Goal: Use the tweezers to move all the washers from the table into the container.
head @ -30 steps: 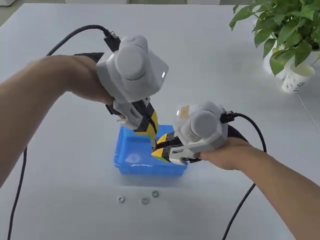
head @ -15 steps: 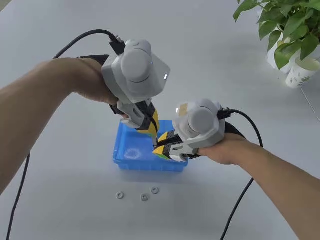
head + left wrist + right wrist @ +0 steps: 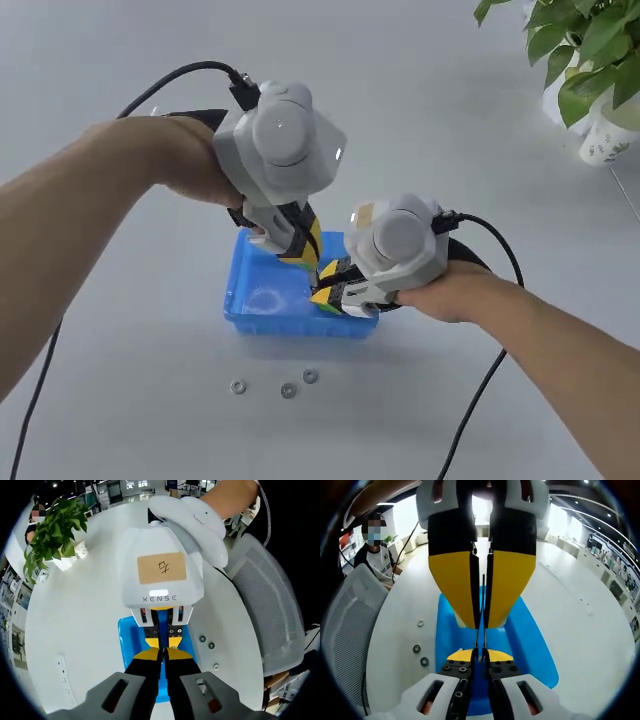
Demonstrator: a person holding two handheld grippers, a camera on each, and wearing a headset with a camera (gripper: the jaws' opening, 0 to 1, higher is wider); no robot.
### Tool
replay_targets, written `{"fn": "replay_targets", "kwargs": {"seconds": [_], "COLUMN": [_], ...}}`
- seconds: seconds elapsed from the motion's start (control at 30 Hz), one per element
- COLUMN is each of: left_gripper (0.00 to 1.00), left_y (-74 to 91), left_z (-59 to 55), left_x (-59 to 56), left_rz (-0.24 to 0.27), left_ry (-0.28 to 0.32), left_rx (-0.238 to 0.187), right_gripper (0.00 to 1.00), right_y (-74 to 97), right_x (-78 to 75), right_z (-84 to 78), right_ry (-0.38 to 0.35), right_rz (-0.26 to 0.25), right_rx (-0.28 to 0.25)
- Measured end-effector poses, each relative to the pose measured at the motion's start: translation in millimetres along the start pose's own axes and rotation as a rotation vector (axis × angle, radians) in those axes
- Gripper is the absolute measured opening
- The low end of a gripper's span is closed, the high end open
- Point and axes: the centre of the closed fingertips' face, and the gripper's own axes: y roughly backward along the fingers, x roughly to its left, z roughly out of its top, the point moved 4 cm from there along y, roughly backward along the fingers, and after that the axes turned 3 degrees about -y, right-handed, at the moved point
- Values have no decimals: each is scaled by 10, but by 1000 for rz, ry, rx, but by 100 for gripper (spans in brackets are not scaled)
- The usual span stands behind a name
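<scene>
Three small metal washers lie on the white table just in front of the blue container; they also show as washers and washers. My left gripper and right gripper meet tip to tip above the container's right half. In the right gripper view the thin dark tweezers run between the left gripper's yellow fingers and down into my right gripper. Both pairs of jaws stand closed on them. My left gripper faces the right gripper's white body.
A potted plant and a white cup stand at the table's far right. Black cables trail from both grippers. A mesh chair stands beside the table, and a seated person is beyond it.
The head view has shifted slightly. Both grippers stay tip to tip over the container, and the washers have not moved.
</scene>
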Motion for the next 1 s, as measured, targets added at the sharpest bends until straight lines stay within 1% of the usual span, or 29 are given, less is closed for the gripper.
{"fn": "replay_targets", "kwargs": {"seconds": [0.27, 0.6, 1.0], "left_gripper": [6, 6, 6], "left_y": [-8, 18, 86], "left_z": [-11, -19, 26], "left_x": [19, 2, -5], "left_rz": [1, 6, 20], "left_ry": [5, 4, -5], "left_rx": [-3, 4, 6], "right_gripper": [10, 10, 10], "right_y": [-9, 3, 59], "right_x": [-18, -6, -8], "right_z": [-4, 6, 58], "right_ry": [14, 29, 36], "right_rz": [0, -4, -22], "right_rx": [6, 14, 2]}}
